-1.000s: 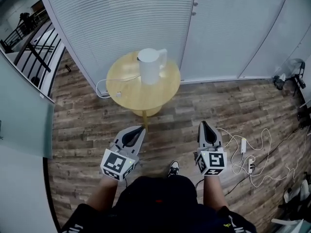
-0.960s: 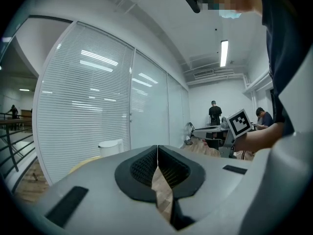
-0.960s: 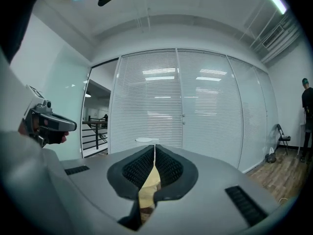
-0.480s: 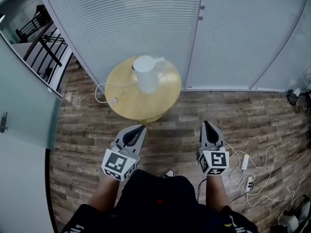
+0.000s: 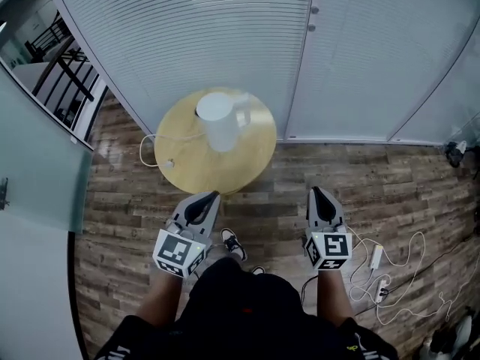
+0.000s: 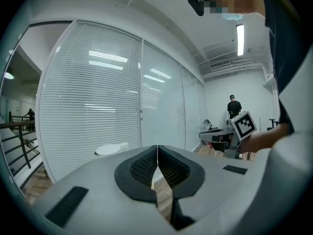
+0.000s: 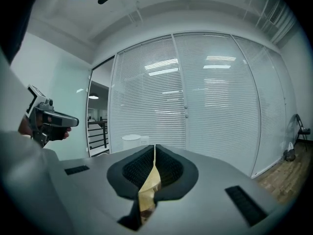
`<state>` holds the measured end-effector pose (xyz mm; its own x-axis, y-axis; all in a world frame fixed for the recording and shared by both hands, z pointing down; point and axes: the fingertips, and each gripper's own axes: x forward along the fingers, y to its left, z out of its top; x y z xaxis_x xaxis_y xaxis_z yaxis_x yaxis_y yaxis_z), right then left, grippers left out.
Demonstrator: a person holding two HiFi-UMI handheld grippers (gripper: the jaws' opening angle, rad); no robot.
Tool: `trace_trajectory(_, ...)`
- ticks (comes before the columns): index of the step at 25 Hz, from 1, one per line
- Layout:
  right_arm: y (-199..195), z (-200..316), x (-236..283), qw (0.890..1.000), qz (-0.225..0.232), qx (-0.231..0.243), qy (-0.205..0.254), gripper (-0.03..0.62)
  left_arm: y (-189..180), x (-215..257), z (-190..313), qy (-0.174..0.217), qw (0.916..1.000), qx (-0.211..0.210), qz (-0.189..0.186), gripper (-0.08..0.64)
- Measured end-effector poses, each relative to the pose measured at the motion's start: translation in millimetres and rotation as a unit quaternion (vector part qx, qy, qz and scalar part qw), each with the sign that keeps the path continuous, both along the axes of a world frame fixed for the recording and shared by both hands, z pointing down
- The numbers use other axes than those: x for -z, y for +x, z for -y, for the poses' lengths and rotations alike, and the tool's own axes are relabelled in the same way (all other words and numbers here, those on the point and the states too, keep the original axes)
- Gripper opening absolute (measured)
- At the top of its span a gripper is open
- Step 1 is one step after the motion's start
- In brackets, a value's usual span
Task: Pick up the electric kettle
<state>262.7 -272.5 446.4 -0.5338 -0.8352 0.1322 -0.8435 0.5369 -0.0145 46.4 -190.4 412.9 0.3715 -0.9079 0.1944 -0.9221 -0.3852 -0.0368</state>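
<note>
Nothing is being held yet: the left gripper [image 5: 208,196] and right gripper [image 5: 315,192] are hovering with jaws pressed together, empty. The kettle [image 5: 220,121] is sitting on the table [image 5: 191,172] ahead of both, apparently beyond reach. Approaching, opening and gripping are remaining.

Kettle [image 5: 218,120] stands on the table [image 5: 225,168], toward its far side. The table sits ahead of me, close before the blinds [image 5: 187,28]. My left gripper [image 5: 211,196] is at the table's near edge. My right gripper [image 5: 313,192] is off to the table's right, over floor. Cables [image 5: 375,258] lie further right, beside me.
</note>
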Motion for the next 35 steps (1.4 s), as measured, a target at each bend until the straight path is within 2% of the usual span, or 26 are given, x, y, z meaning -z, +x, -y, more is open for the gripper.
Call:
trace_trajectory(3,-1,28,-1,1.0,-0.006,-0.007,0.0,0.028,-6,-2,33,0.005,1.0,-0.001,-0.005,0.023)
trace_trajectory(7,-23,64,1,1.0,-0.013,-0.005,0.001,0.028,-26,-1,72,0.008,0.9999,-0.004,-0.011,0.023)
trace_trajectory(16,-120,152,1,0.999,-0.032,0.025,-0.006,0.028,-111,1,149,0.01,0.9996,0.012,-0.022,0.023)
trace_trajectory(20,-164,183,-1,0.998,-0.04,0.036,-0.009,0.028,-153,-11,170,-0.008,0.9994,0.018,-0.029,0.023)
trace_trajectory(24,-197,212,-10,0.997,-0.053,0.048,-0.01,0.028,-178,-24,190,-0.015,0.9989,0.024,-0.036,0.023)
trace_trajectory(29,-228,245,-32,0.995,-0.066,0.071,-0.027,0.028,-202,-40,205,-0.034,0.9972,0.047,-0.046,0.023)
trace_trajectory(35,-242,290,-76,0.99,-0.091,0.098,-0.046,0.031,-215,-56,220,-0.058,0.9928,0.096,-0.041,0.023)
